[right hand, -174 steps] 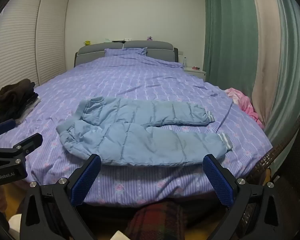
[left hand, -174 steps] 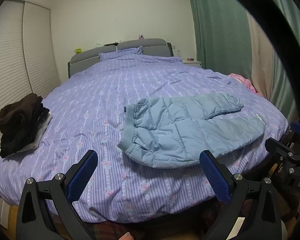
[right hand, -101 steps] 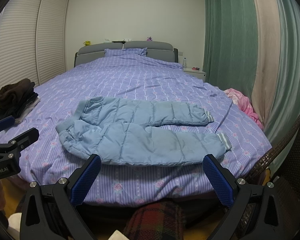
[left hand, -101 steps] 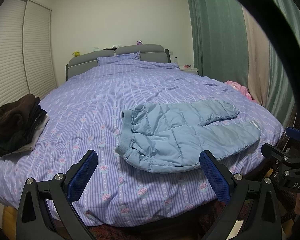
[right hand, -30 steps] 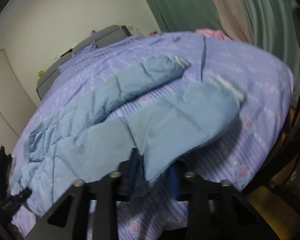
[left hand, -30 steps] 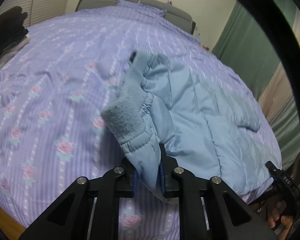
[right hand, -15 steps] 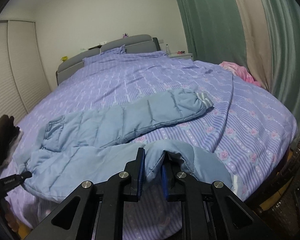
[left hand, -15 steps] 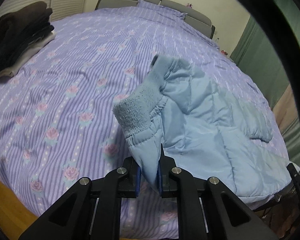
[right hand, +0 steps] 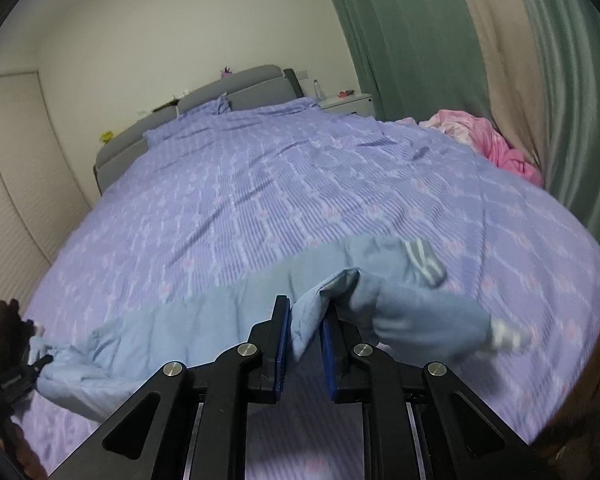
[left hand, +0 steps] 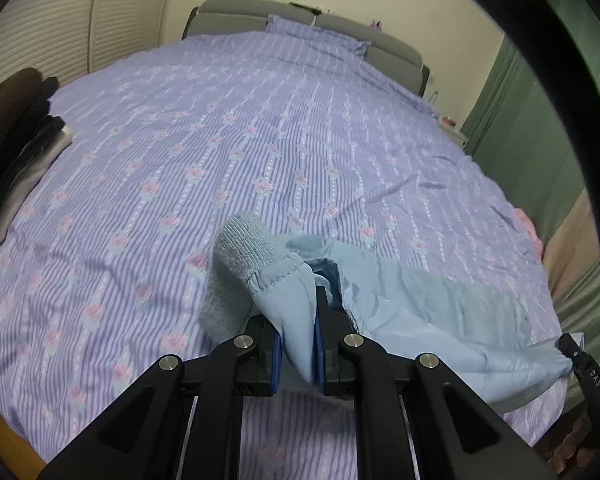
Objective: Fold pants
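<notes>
The light blue padded pants (left hand: 412,304) hang stretched between my two grippers above the near edge of the bed. My left gripper (left hand: 296,344) is shut on the fabric just below the ribbed waistband (left hand: 248,244). My right gripper (right hand: 304,344) is shut on a fold of the pants (right hand: 204,328) on the near leg, with both striped cuffs (right hand: 424,260) drooping to its right. The right gripper shows at the far right of the left wrist view (left hand: 580,364), and the left gripper at the lower left of the right wrist view (right hand: 16,376).
The bed (left hand: 260,128) has a purple striped flowered cover. A stack of dark folded clothes (left hand: 12,136) lies at its left edge. A pink garment (right hand: 488,140) lies at its right edge by the green curtains (right hand: 412,40). The grey headboard (right hand: 236,88) is at the back.
Both grippers closed on the pants and lifted them off the bed. In the last half second the near leg rose and swung over toward the far leg; the pants now hang taut between the grippers.
</notes>
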A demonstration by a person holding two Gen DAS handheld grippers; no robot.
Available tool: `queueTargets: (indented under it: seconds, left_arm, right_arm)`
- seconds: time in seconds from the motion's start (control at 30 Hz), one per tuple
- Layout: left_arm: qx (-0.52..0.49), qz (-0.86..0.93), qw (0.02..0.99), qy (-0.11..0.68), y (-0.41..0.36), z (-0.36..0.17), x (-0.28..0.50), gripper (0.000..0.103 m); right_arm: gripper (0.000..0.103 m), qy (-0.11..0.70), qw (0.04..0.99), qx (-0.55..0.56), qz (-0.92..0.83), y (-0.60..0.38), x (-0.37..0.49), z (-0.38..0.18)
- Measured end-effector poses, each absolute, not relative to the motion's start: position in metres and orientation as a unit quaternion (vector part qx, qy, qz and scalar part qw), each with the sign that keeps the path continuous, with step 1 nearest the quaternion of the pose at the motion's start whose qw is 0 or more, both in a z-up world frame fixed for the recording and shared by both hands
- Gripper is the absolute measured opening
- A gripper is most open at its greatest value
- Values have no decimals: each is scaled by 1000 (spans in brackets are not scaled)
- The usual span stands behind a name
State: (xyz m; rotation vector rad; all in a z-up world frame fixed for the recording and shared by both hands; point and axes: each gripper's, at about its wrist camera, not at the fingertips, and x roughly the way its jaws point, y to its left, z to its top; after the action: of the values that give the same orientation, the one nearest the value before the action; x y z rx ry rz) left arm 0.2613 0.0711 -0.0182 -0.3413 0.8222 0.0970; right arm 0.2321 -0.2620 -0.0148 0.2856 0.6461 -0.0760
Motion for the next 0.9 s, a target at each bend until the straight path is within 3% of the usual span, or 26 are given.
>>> queueTargets:
  seconds: [0.27, 0.5, 0.57, 0.63, 0.8, 0.83, 0.9]
  left_arm:
    - [-149, 48, 886, 437, 73, -34, 308, 20]
    - [-92, 17, 893, 439, 64, -19, 301, 24]
    - [-104, 6, 887, 451, 66, -16, 303, 28]
    - [-150, -7, 869, 472, 76, -16, 307, 42]
    - [-167, -9, 853, 495, 79, -8, 305, 44]
    - [-152, -13, 857, 493, 75, -4, 301, 44]
    - [-125, -21, 861, 493, 69, 3, 295, 44]
  right_arm:
    - [16, 361, 925, 108, -45, -255, 302, -30]
    - [16, 359, 925, 107, -60, -254, 314, -36]
    - [16, 357, 925, 109, -70, -256, 316, -36]
    - [16, 357, 925, 109, -74, -256, 317, -35]
    - [19, 346, 931, 82, -81, -245, 313, -28]
    - [24, 343, 933, 77, -80, -243, 310, -26]
    - [47, 335, 936, 80, -74, -244, 307, -22]
